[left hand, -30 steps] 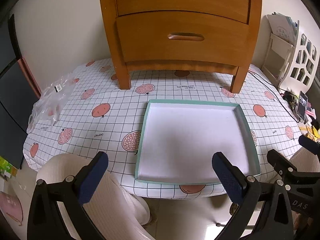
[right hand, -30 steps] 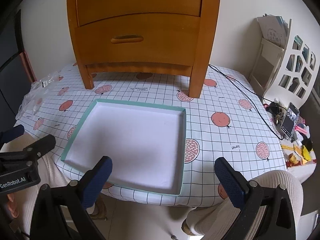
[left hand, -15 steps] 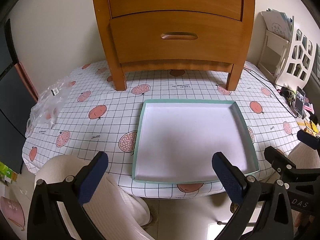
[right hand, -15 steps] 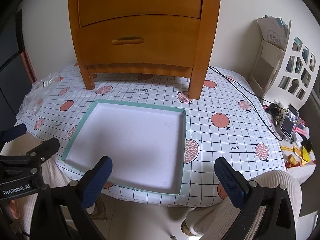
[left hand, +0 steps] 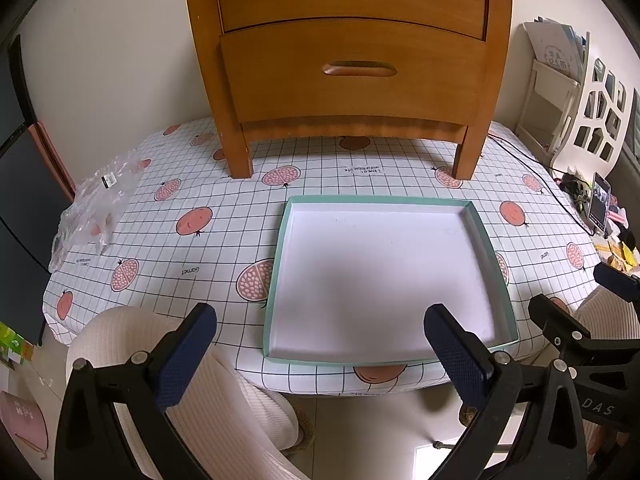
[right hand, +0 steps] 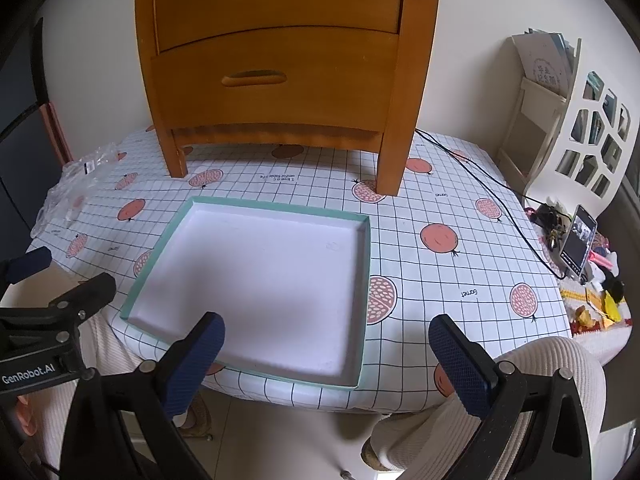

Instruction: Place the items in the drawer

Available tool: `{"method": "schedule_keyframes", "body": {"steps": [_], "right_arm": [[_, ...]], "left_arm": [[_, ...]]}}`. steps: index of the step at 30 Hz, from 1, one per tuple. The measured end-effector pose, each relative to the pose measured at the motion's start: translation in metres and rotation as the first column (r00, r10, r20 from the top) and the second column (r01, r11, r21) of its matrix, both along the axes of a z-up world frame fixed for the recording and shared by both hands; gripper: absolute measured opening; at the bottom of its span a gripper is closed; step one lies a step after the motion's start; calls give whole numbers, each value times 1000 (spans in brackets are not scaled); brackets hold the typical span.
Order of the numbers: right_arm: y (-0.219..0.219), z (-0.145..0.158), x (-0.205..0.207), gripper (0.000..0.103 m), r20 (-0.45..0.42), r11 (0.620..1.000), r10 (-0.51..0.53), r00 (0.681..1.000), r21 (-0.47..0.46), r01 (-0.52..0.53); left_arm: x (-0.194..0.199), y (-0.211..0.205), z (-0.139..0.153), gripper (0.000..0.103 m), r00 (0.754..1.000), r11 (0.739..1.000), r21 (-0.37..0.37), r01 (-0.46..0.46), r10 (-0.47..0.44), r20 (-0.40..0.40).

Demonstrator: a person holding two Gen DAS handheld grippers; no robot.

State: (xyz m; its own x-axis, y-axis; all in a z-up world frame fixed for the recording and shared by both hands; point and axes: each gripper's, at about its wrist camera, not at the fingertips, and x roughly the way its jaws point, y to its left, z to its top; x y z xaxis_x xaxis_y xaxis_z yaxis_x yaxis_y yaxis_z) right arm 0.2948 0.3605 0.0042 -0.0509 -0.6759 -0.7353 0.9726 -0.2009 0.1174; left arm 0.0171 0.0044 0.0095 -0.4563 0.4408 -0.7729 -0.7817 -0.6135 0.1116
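While both claws, left claw point(left hand: 320, 344) and right claw point(right hand: 326, 350), hang spread wide and empty at the surface point(left hand: 224, 216) edge, both drawers point(left hand: 356, 70) sit closed behind a bare teal tray point(left hand: 280, 236).

Left gripper point(left hand: 320, 344): jaws wide apart, nothing betw. them; blue pads point(left hand: 186, 360) face inward.
Right gripper point(right hand: 326, 354): also wide apart, empty; blue pads point(right hand: 464, 364) same.
Pose: both held low, side by side, fingers pointing fwd, approx. level w/ each other.
Person: knees in ribbed cream trousers point(left hand: 120, 328) under the grippers, one per side.
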Motion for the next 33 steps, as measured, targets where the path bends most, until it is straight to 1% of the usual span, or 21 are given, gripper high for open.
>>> {"method": "schedule_keyframes", "body": {"steps": [12,13,33], "right_arm": [[0,-2,0,103,-6,1000,-5,1000,1,5],[0,-2,0,103,-6,1000,-6,1000,1,6],[0,-4,0,103,-6,1000,-8,1000,4,8]], "left_arm": [[2,0,-1,103,999,999,-4,35,-35,-6],[2,0,-1,103,997,997,-5,72,-72,-8],[1,1,-1,103,993,993,-8,115,-115,-9]]}}
